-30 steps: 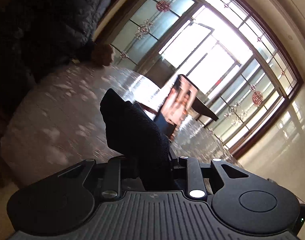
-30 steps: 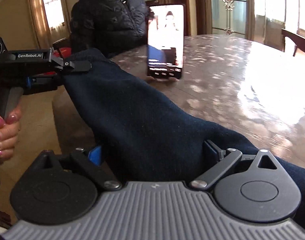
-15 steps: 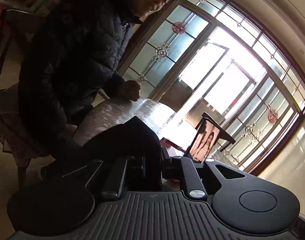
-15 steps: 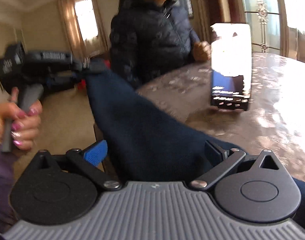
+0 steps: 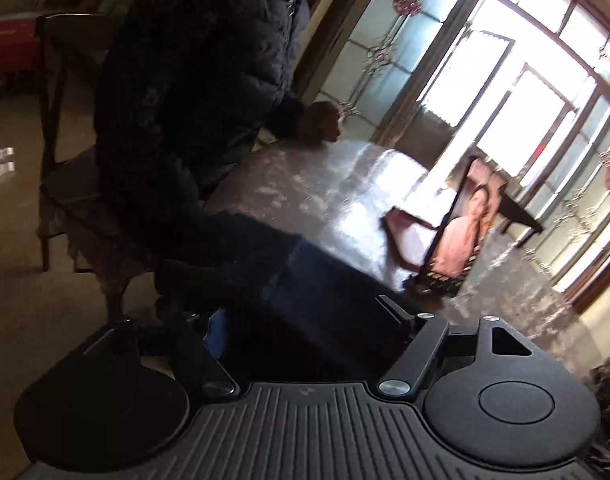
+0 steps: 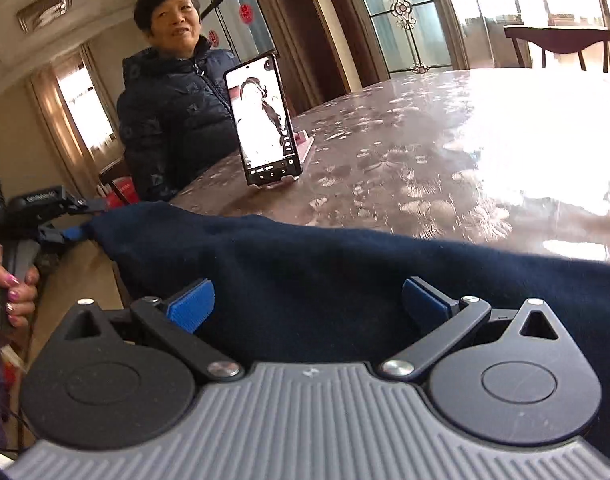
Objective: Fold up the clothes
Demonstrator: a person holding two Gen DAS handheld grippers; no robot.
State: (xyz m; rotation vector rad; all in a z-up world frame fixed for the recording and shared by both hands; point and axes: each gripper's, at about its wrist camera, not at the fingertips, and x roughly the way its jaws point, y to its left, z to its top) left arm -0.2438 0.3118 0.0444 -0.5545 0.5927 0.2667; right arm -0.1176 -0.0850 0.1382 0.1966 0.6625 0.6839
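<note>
Holding one dark blue cloth (image 6: pixel 345 280) between us, we are only at the start of the folding. It lies stretched along the near edge of the worktop (image 6: pixel 465 140), right in front of both tools.

Our right hand-held gripper (image 6: pixel 305 300) has its jaws spread wide. The cloth sits between the blue pads (image 6: pixel 191 304), but the pads do not squeeze it. So this one is not holding anything.

Our left hand-held gripper (image 5: pixel 305 320) is opening its jaws now. The cloth (image 5: pixel 325 300) lies between them there too, loose. In the right view we see this tool (image 6: pixel 45 208) far off to the left, at the cloth's end, with our hand (image 6: pixel 21 292) on its handle.

We see no neat fold yet. The cloth looks bunched and long, not flat. We think all the real folds are still left to do.

Past the cloth, a phone (image 6: pixel 265 124) stands on the worktop, and a person in a dark jacket (image 6: pixel 173 120) sits behind it.
</note>
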